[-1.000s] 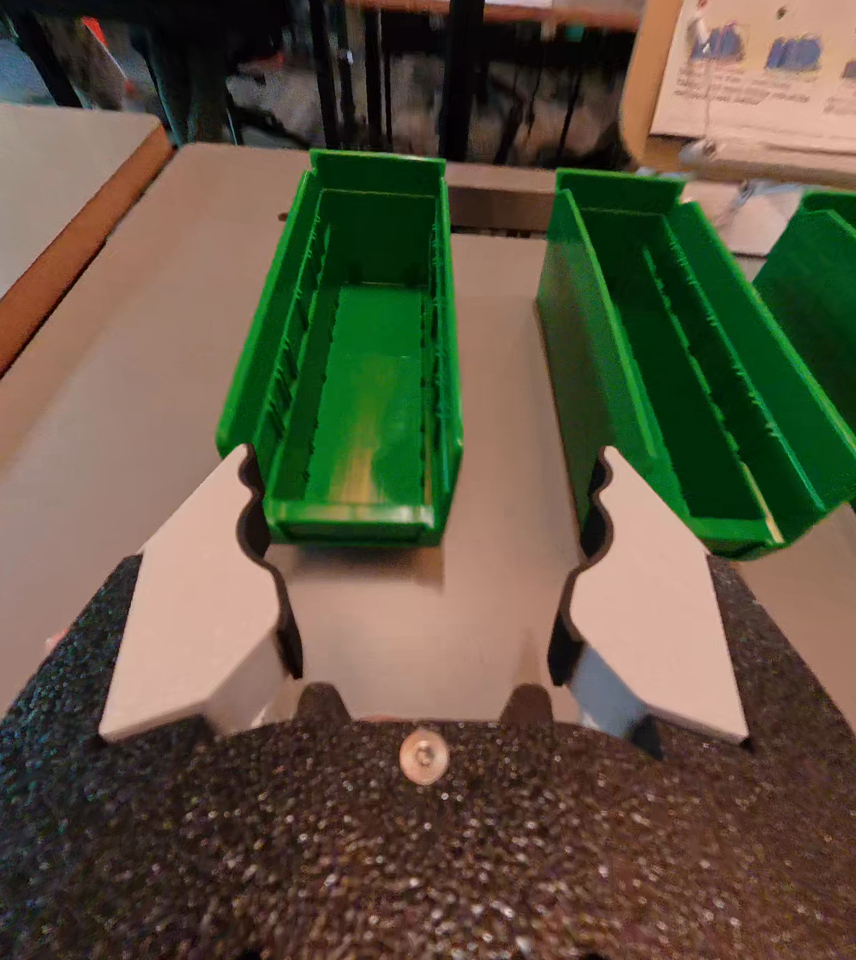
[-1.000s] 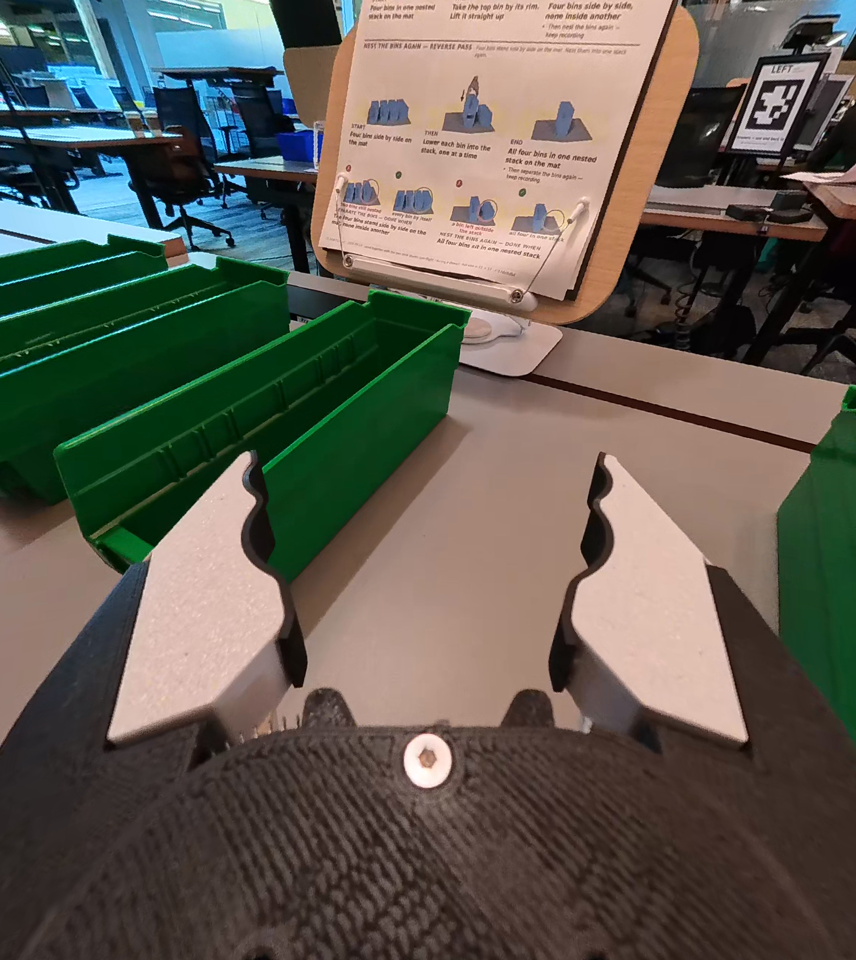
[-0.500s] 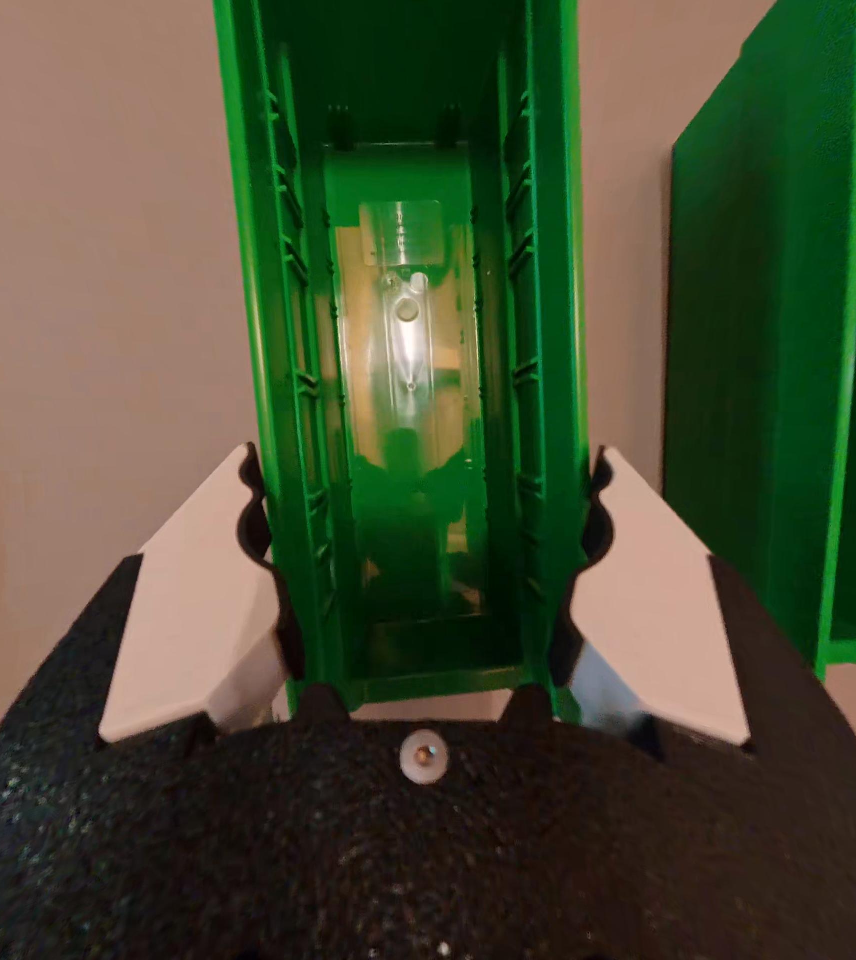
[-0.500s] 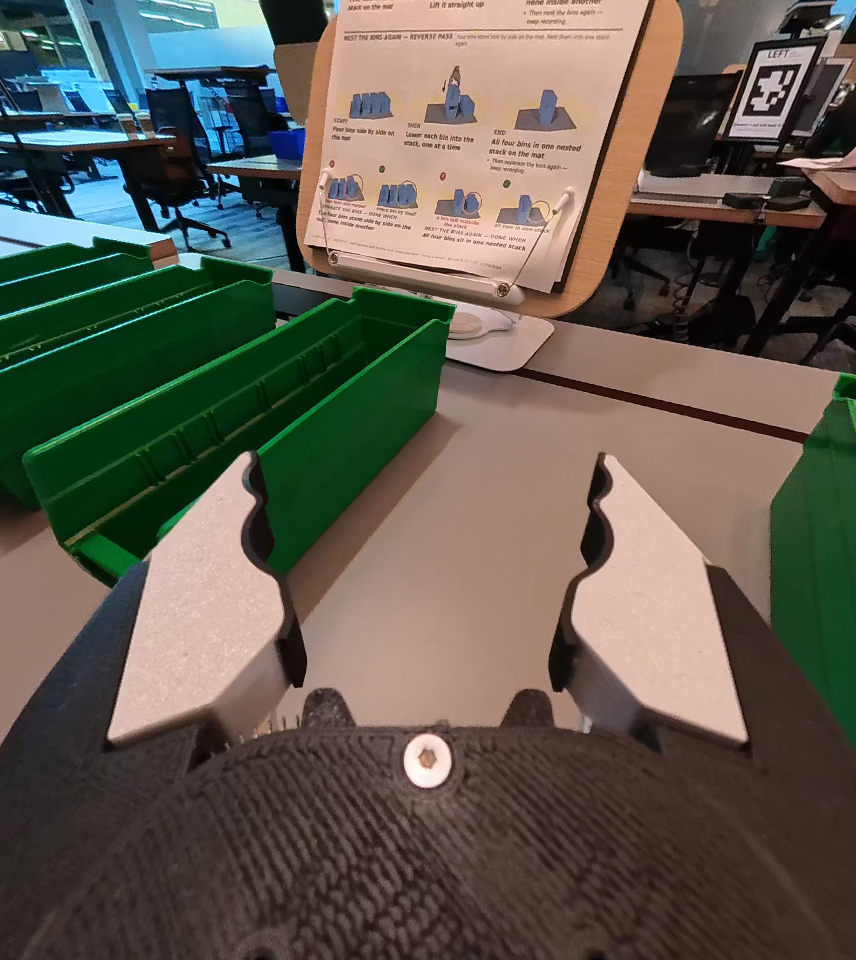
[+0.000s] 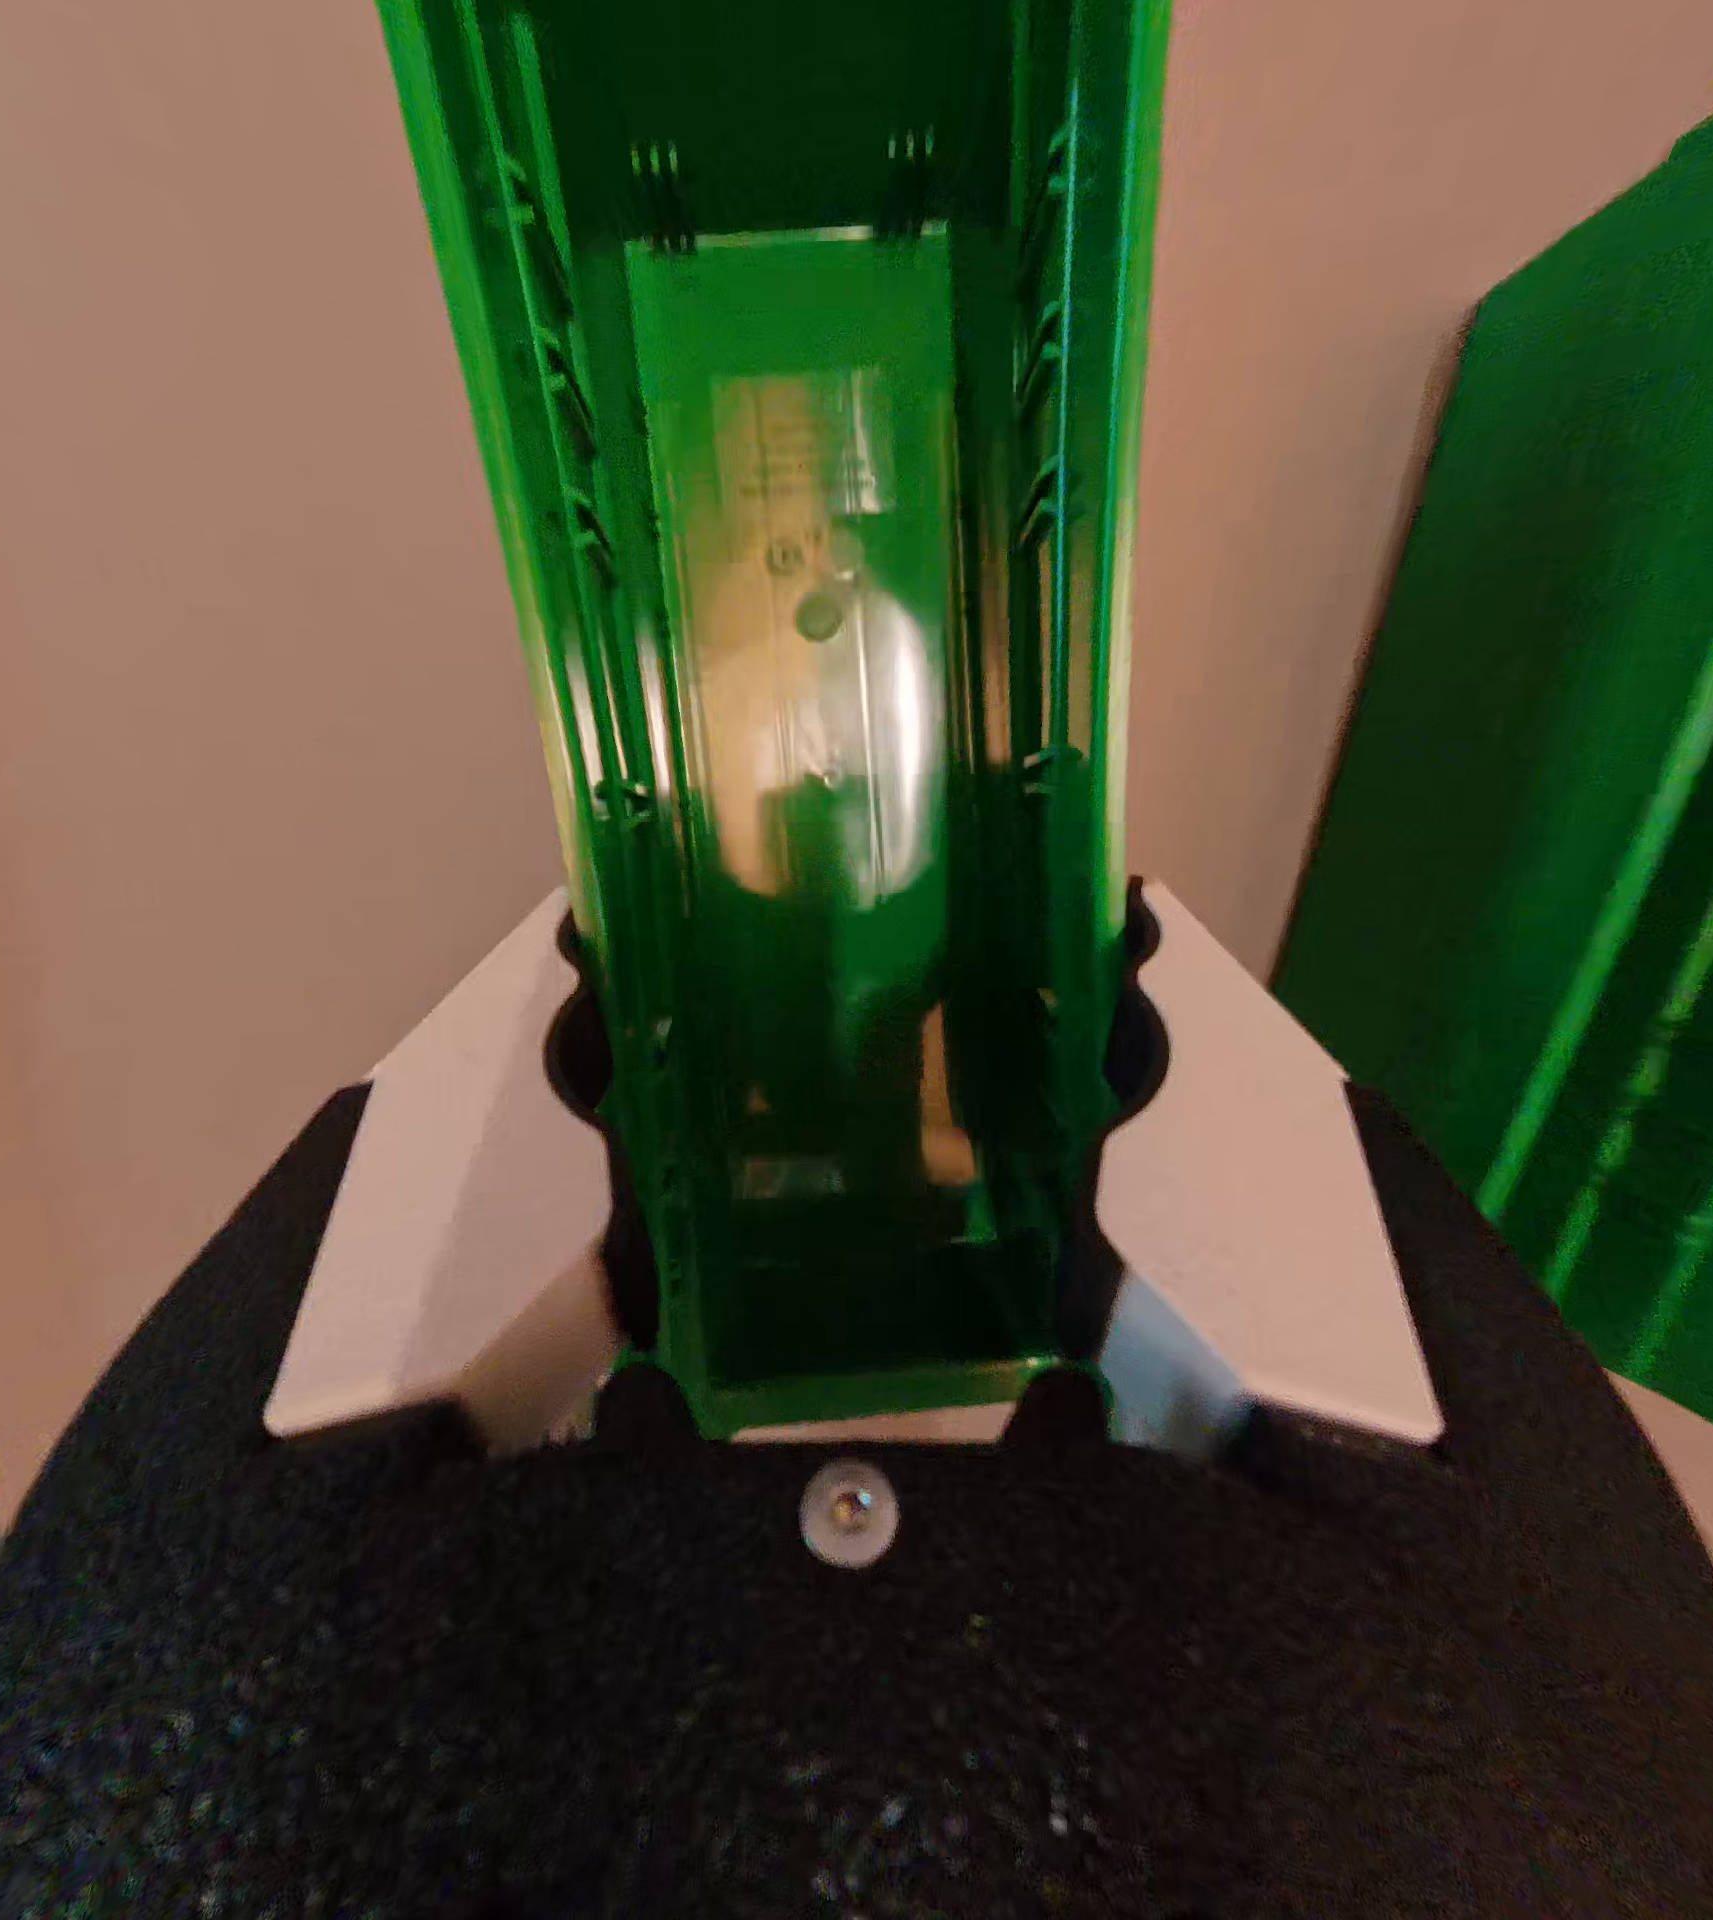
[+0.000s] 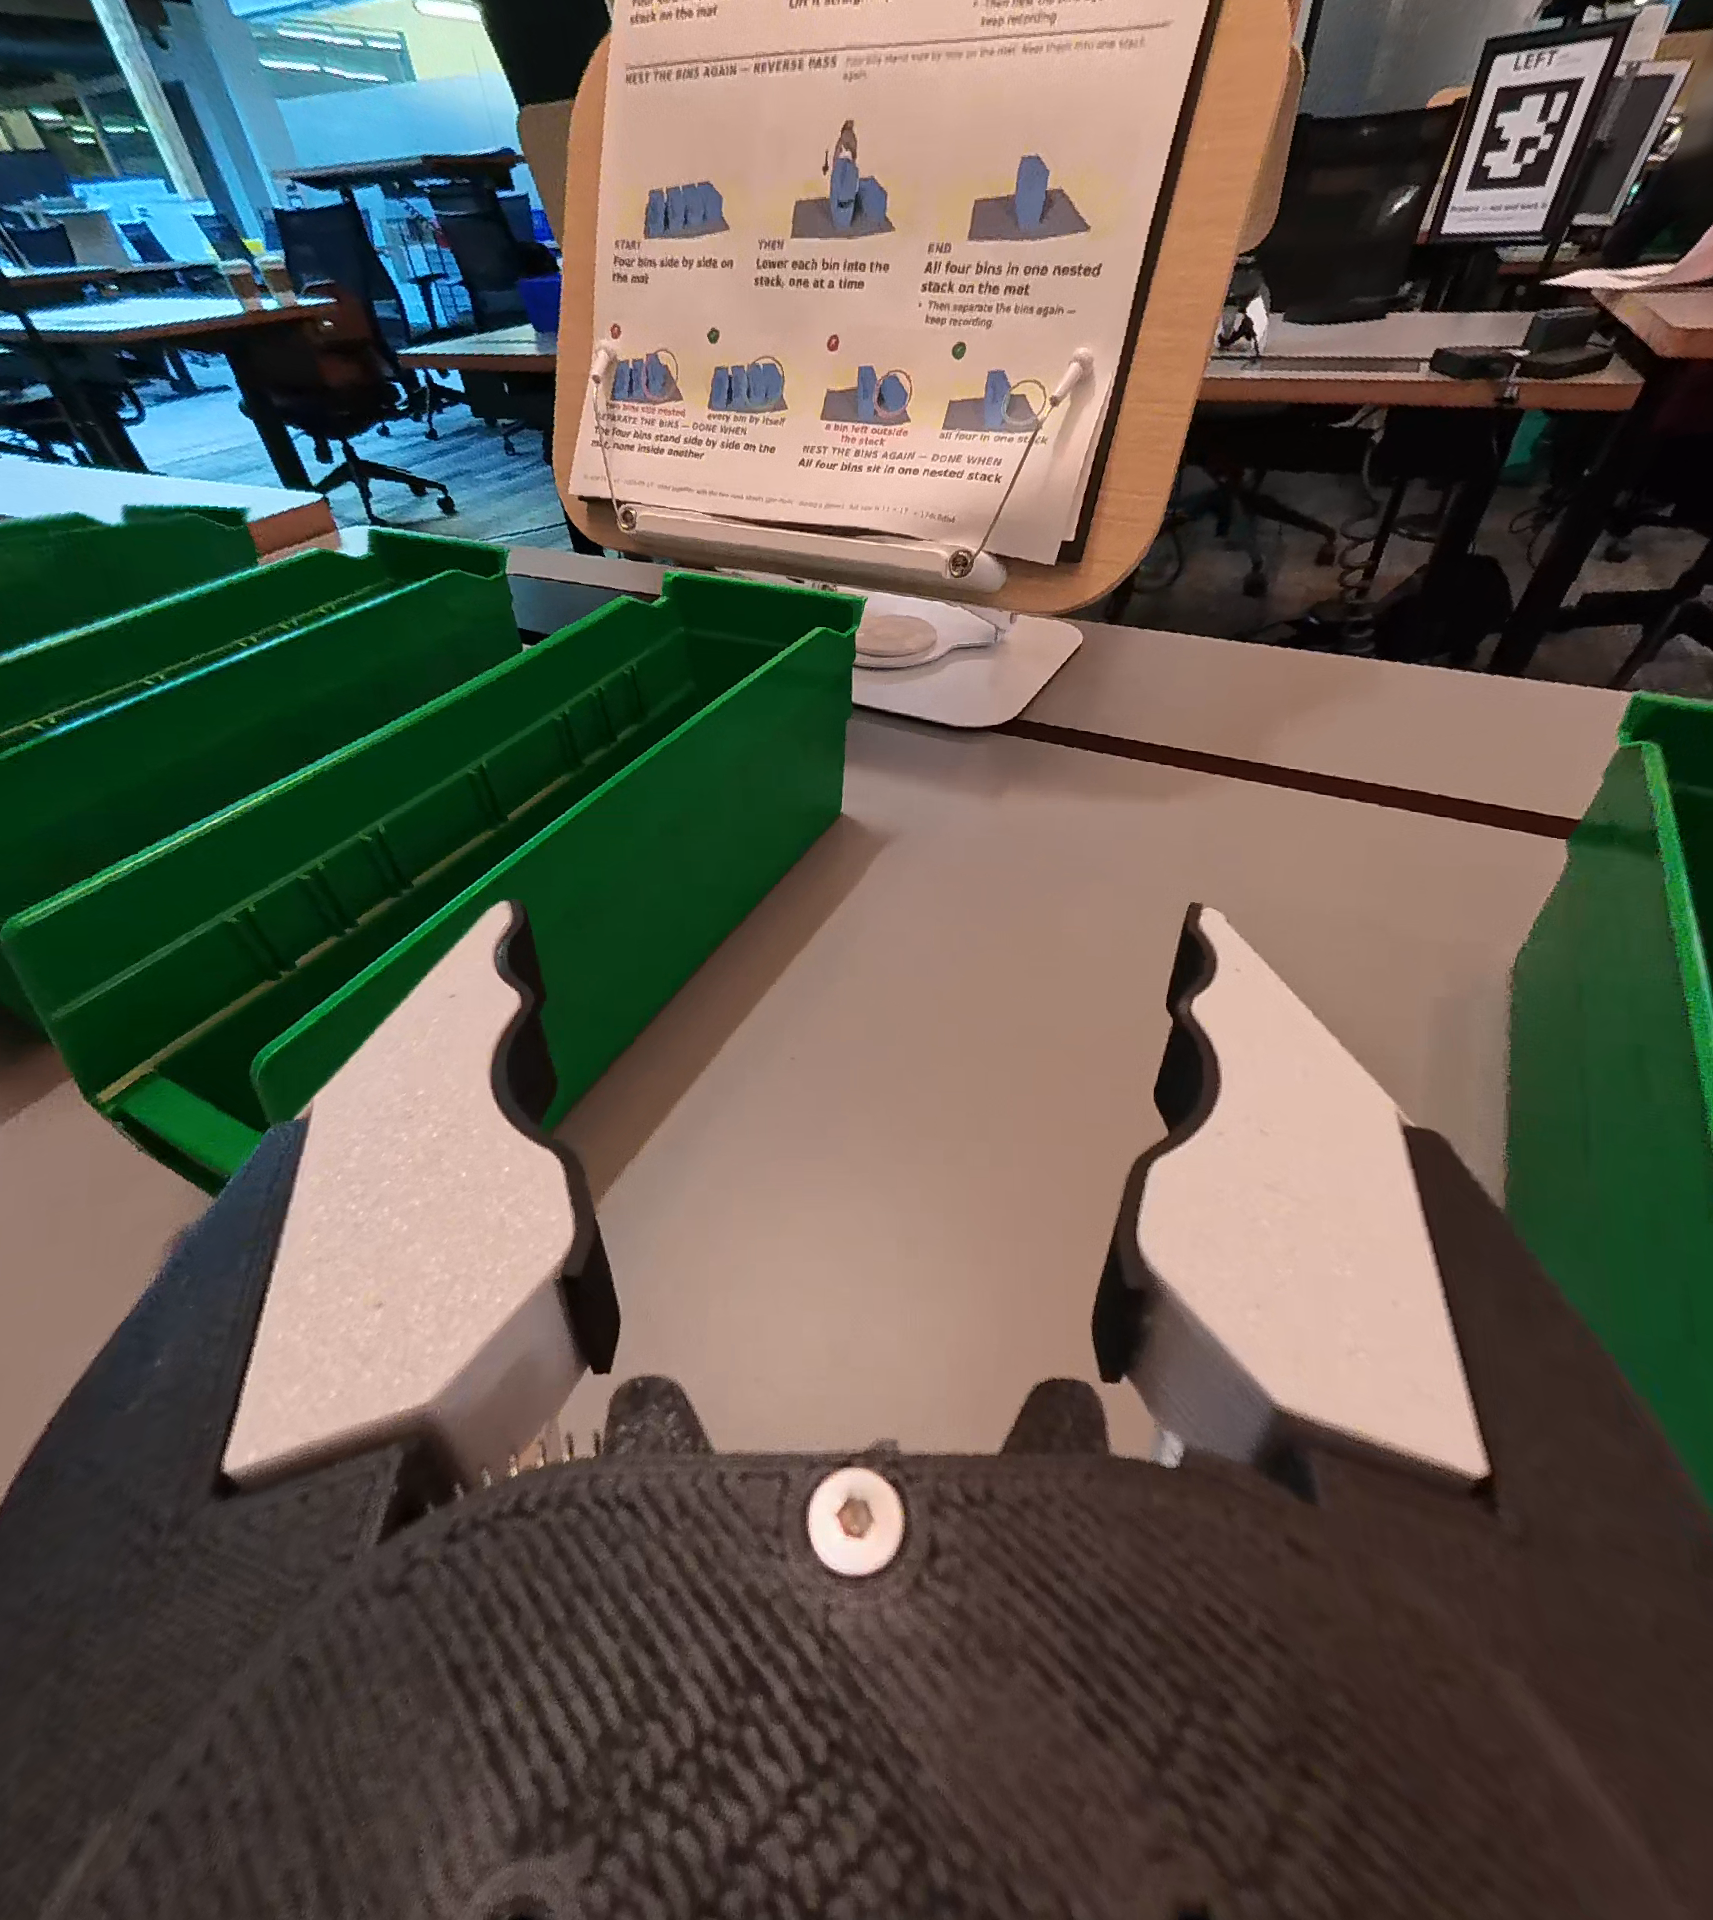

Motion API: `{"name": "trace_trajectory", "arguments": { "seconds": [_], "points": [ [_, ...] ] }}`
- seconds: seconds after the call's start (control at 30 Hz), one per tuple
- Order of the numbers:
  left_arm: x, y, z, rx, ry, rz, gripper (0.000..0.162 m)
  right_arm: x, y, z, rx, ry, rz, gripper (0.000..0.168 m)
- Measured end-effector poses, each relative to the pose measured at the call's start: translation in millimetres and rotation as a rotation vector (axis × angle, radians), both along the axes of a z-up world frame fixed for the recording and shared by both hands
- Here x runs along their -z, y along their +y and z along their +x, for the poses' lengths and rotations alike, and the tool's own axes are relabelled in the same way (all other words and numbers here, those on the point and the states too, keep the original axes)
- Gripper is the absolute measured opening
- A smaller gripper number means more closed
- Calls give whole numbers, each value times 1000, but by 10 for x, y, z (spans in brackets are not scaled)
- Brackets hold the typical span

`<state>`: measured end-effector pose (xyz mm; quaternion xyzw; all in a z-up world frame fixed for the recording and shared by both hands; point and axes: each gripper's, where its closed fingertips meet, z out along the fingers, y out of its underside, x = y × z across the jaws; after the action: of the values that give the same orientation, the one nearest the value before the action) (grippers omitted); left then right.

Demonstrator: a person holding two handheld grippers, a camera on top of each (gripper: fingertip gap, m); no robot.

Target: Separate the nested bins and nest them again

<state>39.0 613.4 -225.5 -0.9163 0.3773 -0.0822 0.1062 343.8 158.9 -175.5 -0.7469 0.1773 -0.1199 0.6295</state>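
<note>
A: One green bin (image 5: 852,665) caught across its near end in left gripper (image 5: 857,1049), pads flat against both outer walls, probably for lifting. Second green bin (image 5: 1600,831) just beside, right.

B: Right gripper (image 6: 852,1132) spread wide, empty, over bare table (image 6: 935,987). Green bins (image 6: 395,883) side by side left, another bin (image 6: 1662,1039) right; instruction sheet (image 6: 883,260) behind.

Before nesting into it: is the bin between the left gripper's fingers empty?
Empty. The left wrist view looks straight into the green bin: only its bare glossy floor and ribbed walls show. The left gripper is shut on its two long walls.
</note>
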Motion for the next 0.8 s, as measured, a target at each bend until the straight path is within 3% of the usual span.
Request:
{"name": "trace_trajectory", "arguments": {
  "seconds": [0.23, 0.4, 0.63, 0.8],
  "points": [
    [-884, -386, 452, 75, -70, 24, 94, -13, -45, 68, 13, 15, 12, 117],
    [-1377, -944, 992, 153, -149, 32, 94, -59, -80, 77, 20, 3, 21, 117],
    [-1406, -2122, 1805, 243, -214, -57, 95, -97, -191, 157, 52, 11, 41, 116],
    [-1282, -2739, 2171, 236, -205, -69, 96, -143, -244, 162, 56, 15, 61, 116]
  ]
}}
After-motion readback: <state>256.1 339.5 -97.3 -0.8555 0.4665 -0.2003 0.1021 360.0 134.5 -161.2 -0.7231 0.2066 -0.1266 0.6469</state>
